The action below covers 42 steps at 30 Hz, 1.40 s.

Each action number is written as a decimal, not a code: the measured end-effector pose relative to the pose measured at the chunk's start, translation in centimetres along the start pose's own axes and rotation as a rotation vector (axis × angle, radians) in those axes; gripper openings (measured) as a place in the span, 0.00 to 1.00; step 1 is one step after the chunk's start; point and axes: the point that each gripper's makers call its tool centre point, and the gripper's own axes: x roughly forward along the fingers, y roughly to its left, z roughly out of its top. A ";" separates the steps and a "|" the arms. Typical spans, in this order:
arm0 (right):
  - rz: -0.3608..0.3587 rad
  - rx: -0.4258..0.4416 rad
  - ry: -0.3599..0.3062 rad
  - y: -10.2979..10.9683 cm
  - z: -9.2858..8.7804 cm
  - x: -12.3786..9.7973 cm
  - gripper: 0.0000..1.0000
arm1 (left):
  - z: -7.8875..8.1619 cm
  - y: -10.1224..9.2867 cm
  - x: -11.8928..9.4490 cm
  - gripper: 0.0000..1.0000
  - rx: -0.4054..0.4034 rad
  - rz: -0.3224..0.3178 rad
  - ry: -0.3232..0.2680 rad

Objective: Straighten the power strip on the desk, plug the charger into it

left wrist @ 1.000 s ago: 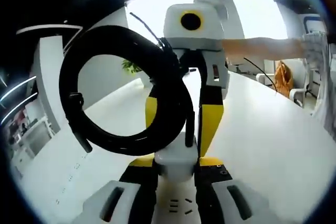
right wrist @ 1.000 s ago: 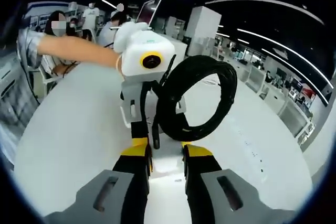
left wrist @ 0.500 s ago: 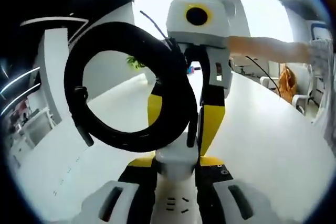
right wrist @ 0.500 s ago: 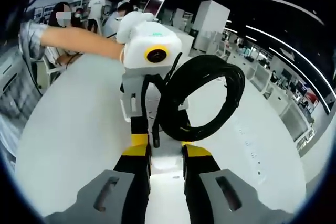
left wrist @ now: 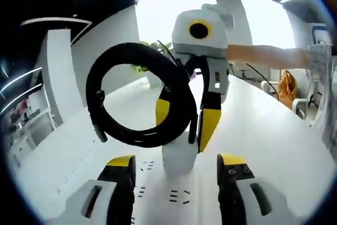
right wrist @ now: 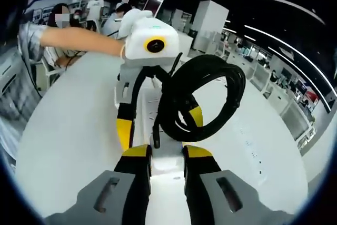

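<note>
The white power strip point(right wrist: 166, 163) sticks out between my right gripper's point(right wrist: 166, 156) jaws, which are shut on its end. Its coiled black cable point(right wrist: 205, 98) hangs bundled beside the strip's far end. My left gripper point(right wrist: 159, 127) faces me from the other side, with its yellow-tipped jaws spread wide on either side of the strip. In the left gripper view, the left gripper point(left wrist: 176, 183) is open, and the slotted strip point(left wrist: 179, 159) runs between its jaws without touching them. The right gripper point(left wrist: 181, 135) pinches the strip beyond that, next to the cable coil point(left wrist: 139, 98).
A wide white desk point(right wrist: 68, 130) spreads under both grippers. A person's bare arm point(right wrist: 79, 38) reaches in from the left. Several people sit behind it by chairs. White cabinets point(right wrist: 208, 22) stand at the back. An orange bag point(left wrist: 285, 80) sits on a chair at the desk's far right.
My left gripper has let go of the power strip: its jaws were shut on the strip's end and now stand wide apart. The right gripper keeps its hold.
</note>
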 end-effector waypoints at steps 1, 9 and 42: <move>0.000 0.000 0.000 0.0 0.0 0.0 0.22 | 0.0 0.0 -0.1 0.69 -0.003 -0.002 -0.003; -0.001 0.005 -0.001 0.0 -0.1 -0.1 0.22 | -0.4 0.7 -1.7 0.94 -0.040 0.010 -0.005; -0.008 0.001 0.018 0.4 -0.2 0.0 0.22 | -6.8 2.6 -7.4 0.79 0.010 0.023 0.555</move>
